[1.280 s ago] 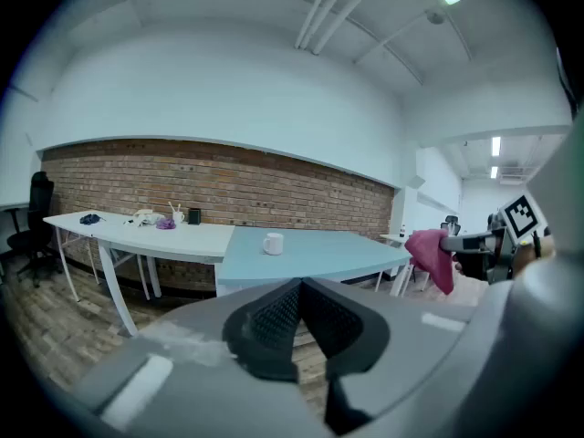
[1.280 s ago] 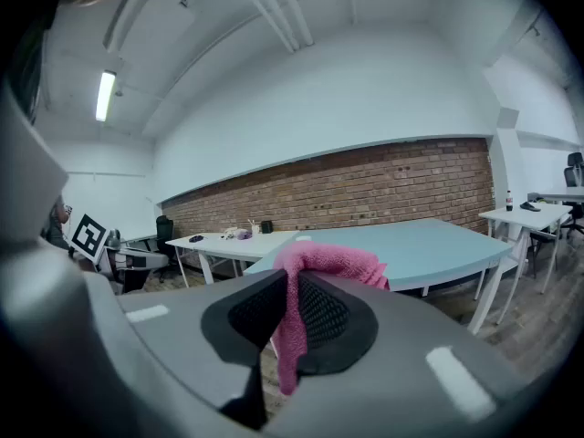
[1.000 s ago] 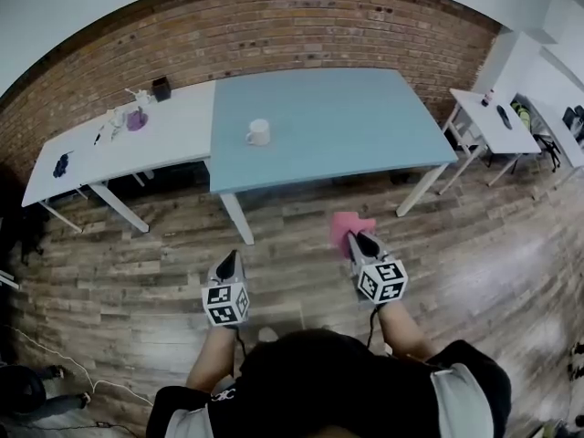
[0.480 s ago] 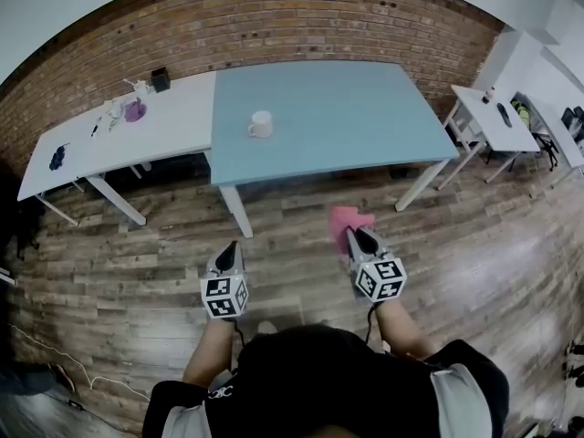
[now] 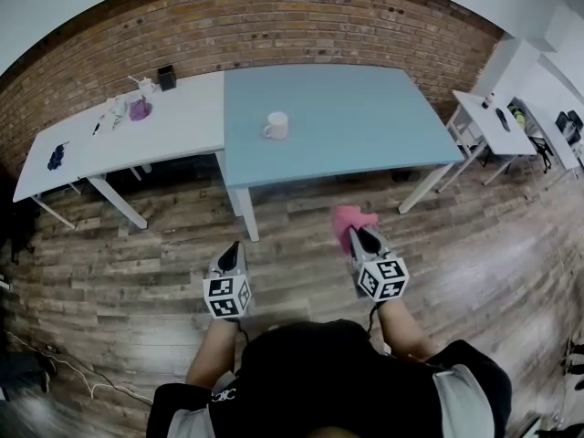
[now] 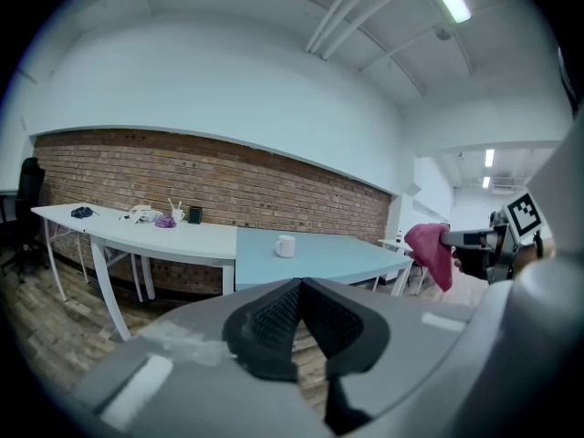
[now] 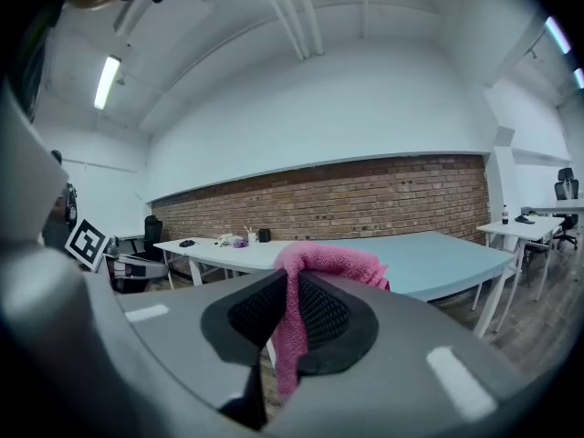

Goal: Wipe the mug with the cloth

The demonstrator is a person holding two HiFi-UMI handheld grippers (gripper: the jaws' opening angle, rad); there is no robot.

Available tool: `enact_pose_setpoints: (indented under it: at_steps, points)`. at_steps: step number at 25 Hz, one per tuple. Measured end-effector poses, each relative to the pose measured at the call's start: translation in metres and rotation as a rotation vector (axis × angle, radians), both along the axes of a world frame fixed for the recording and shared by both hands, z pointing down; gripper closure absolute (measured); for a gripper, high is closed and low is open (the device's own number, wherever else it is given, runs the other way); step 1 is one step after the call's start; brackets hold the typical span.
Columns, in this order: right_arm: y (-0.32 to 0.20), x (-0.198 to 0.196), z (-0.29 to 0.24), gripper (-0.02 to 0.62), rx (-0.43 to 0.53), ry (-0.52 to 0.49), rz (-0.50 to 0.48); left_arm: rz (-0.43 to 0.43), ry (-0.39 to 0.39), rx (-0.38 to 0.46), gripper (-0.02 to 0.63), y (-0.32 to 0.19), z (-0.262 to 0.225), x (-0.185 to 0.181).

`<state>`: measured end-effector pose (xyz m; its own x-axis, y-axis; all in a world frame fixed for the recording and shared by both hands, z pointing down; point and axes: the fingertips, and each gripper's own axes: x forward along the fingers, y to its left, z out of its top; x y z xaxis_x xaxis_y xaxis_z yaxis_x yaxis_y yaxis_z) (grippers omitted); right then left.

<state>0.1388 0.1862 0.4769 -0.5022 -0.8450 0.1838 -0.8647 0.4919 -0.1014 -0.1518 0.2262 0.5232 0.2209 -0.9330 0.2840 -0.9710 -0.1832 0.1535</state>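
A white mug (image 5: pixel 276 125) stands on the light blue table (image 5: pixel 365 117), left of its middle; it also shows small in the left gripper view as the mug (image 6: pixel 286 245). My right gripper (image 5: pixel 363 235) is shut on a pink cloth (image 5: pixel 350 221), which drapes out of its jaws as the cloth (image 7: pixel 315 276). My left gripper (image 5: pixel 232 249) is shut with nothing in it; its jaws meet at the tip (image 6: pixel 300 286). Both grippers hang over the wooden floor, well short of the table.
A white table (image 5: pixel 119 144) joins the blue one on the left and carries a purple item (image 5: pixel 139 109), a black box (image 5: pixel 166 78) and small clutter. Another white table (image 5: pixel 497 121) stands at the right. A brick wall (image 5: pixel 274 26) runs behind.
The view has shifted: the tables and mug sit slightly further right and lower in the head view. Both grippers keep their places and states.
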Motion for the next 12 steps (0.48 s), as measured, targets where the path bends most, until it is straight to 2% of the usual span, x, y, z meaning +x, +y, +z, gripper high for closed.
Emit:
enact_pose_setpoints:
  at_steps: [4,12]
  points:
    - [0.002,-0.020,-0.001,0.551,0.002,0.003,0.006,-0.006,0.007,0.006,0.598,-0.005,0.000,-0.026]
    - [-0.027,-0.027,-0.002,0.551,0.033,-0.003,0.020,0.007,0.000,0.030,0.598,-0.029,-0.002,-0.039]
